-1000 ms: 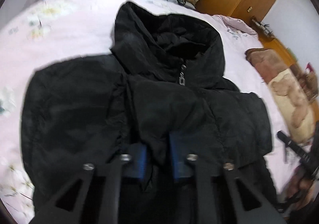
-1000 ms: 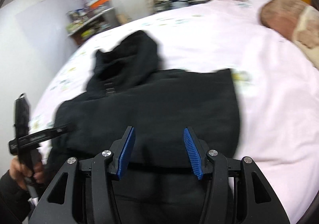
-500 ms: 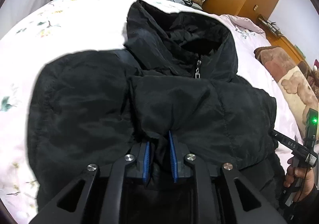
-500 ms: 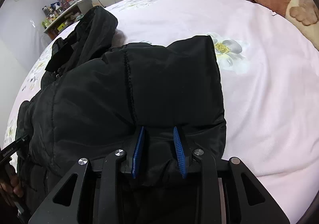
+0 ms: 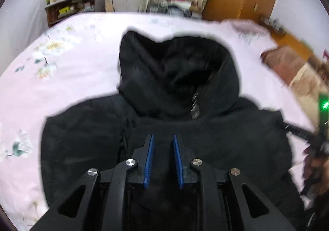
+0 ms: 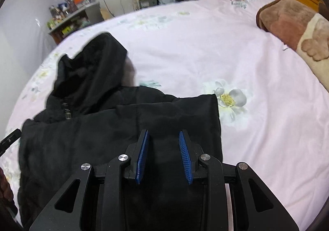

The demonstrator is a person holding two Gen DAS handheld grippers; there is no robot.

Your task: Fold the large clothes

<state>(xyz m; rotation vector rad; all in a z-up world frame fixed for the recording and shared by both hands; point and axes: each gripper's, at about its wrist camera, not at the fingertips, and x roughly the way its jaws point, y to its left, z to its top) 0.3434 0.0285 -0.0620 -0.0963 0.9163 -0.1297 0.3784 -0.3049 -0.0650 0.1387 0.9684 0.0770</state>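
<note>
Left wrist view. Item: black padded hooded jacket (image 5: 164, 128), lying flat on a pale pink floral bedspread (image 5: 72, 62), hood toward the far side, silver zip pull (image 5: 194, 107) at the collar. The lower body appears folded up over the chest, its folded edge lying just ahead of the fingers. Left gripper (image 5: 162, 148): blue ribbed pads parted, nothing between them, poised just above the folded layer. Picture blurred; whether the tips touch the fabric cannot be told. The other handheld tool, with a green light (image 5: 324, 105), shows at the right edge.

Right wrist view. Same jacket (image 6: 102, 138), its right-hand folded edge straight and ending beside a white printed flower (image 6: 228, 97) on the bedspread (image 6: 205, 46). Right gripper (image 6: 163, 149): pads parted, holding nothing, above the near right part of the jacket. A brown and cream plush blanket (image 6: 292, 23) lies well apart at the far right.

Handling note, by judgement. The fold seems laid and let go. To finish it well: press and smooth the puffy layers from the centre outward so trapped air escapes, square the side edges, then take the hood with both grippers at matching points and fold it down evenly.
</note>
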